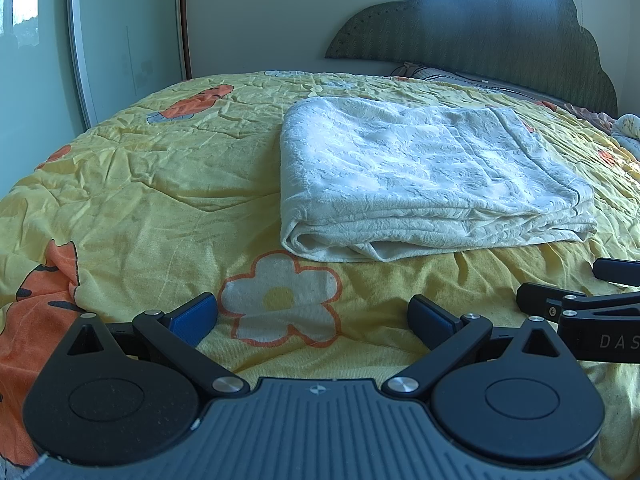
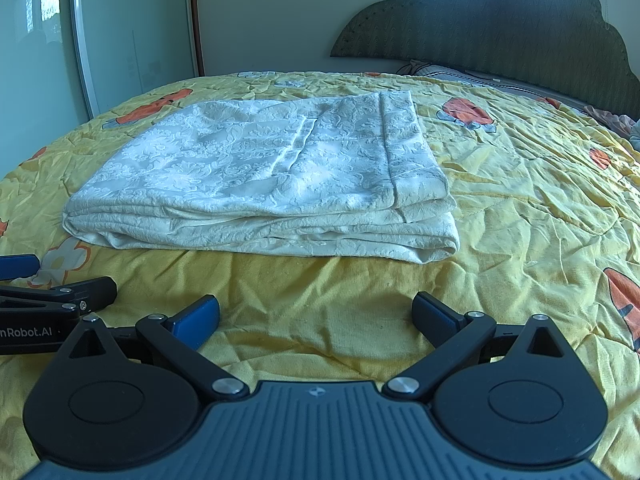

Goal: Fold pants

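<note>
Cream patterned pants (image 1: pixel 420 176) (image 2: pixel 264 176) lie folded into a flat stack of layers on the yellow bedspread (image 1: pixel 152 184) (image 2: pixel 520 184). My left gripper (image 1: pixel 314 316) stands open a short way in front of the stack's near left corner, with nothing between its blue pads. My right gripper (image 2: pixel 316 314) is open too, before the stack's near edge, and holds nothing. Each gripper shows at the other view's side: the right gripper (image 1: pixel 572 284) and the left gripper (image 2: pixel 56 276). Neither touches the pants.
The bedspread is wrinkled, with orange and white flower prints (image 1: pixel 280 300). A dark scalloped headboard (image 1: pixel 500 32) and pillows (image 1: pixel 440 74) lie at the far right. Glass wardrobe doors (image 1: pixel 128 36) stand past the bed's left edge.
</note>
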